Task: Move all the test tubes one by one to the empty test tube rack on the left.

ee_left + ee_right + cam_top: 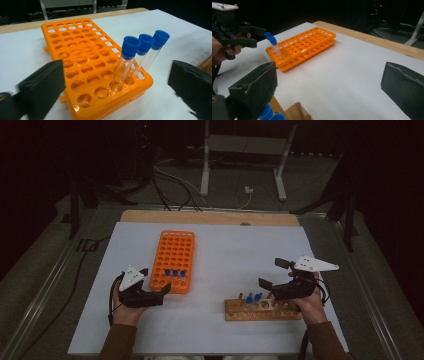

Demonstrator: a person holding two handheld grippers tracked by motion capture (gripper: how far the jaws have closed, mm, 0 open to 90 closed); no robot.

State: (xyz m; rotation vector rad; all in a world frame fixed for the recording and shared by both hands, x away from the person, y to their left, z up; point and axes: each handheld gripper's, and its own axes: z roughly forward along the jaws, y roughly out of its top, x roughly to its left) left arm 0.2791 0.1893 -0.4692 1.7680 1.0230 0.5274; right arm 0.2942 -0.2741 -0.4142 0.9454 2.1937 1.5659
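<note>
An orange tube rack [172, 255] lies left of centre on the white table. Three clear tubes with blue caps [175, 273] stand side by side in its near rows; in the left gripper view these tubes [140, 47] rise just ahead of the jaws. My left gripper [156, 280] is at the rack's near left corner, open, jaws wide apart and touching nothing [116, 80]. A wooden rack [260, 311] at the near right holds blue-capped tubes [253, 298]. My right gripper [270, 272] hovers above it, open and empty [329, 82].
The white table top [230, 250] has a wooden strip [210, 216] along its far edge. A metal stand [245, 150] and cables [175, 185] lie on the floor beyond. The right gripper view shows the left gripper [258, 36] beside the orange rack [304, 46].
</note>
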